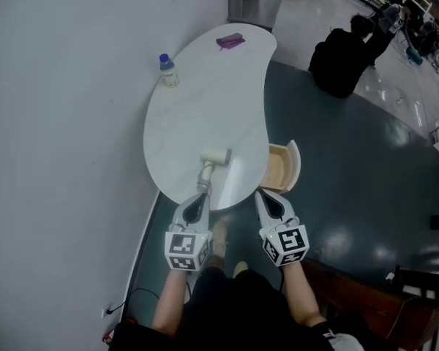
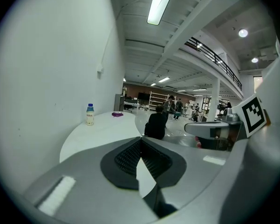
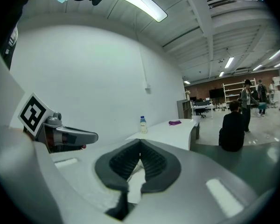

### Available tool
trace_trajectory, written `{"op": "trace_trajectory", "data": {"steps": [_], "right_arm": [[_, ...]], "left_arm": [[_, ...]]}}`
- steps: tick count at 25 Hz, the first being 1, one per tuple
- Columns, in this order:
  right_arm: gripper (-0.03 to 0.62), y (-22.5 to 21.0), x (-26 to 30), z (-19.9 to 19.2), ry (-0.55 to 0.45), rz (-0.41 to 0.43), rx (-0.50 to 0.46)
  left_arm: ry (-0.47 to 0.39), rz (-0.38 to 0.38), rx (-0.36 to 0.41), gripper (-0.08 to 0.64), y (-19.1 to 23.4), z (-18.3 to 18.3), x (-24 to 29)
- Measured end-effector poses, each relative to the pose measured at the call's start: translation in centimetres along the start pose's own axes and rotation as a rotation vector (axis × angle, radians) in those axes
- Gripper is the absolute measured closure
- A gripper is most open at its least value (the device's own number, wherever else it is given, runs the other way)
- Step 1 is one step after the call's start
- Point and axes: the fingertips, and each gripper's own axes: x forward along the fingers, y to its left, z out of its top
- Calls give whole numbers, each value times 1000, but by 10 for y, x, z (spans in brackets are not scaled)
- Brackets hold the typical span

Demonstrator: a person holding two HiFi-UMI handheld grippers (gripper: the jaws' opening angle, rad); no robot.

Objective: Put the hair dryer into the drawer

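Observation:
A white hair dryer (image 1: 214, 157) lies on the white kidney-shaped table (image 1: 197, 108) near its front edge, with the handle pointing toward me. My left gripper (image 1: 201, 196) is shut, its tips just at the end of that handle. I cannot tell whether they touch it. In the left gripper view the jaws (image 2: 141, 139) meet with nothing between them, and the dryer is hidden below them. My right gripper (image 1: 261, 194) (image 3: 140, 141) is shut and empty, in front of the open wooden drawer (image 1: 284, 168) at the table's right side.
A small bottle (image 1: 167, 70) with a blue cap stands near the wall on the table's far left. A purple object (image 1: 230, 41) lies at the far end. A person in black (image 1: 344, 50) sits on the dark floor beyond. My shoes (image 1: 219, 238) are under the table edge.

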Motion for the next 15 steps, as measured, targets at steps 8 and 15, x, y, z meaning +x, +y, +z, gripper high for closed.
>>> {"op": "trace_trajectory", "data": {"steps": [8,15], "right_arm": [[591,-19,56,-20,66,-28,32],[591,-34,89,-53,131,-50,81]], "left_arm": [[75,-38,7,552,34,-16,57],[142,-77,-7,552,51,-40,99]]}}
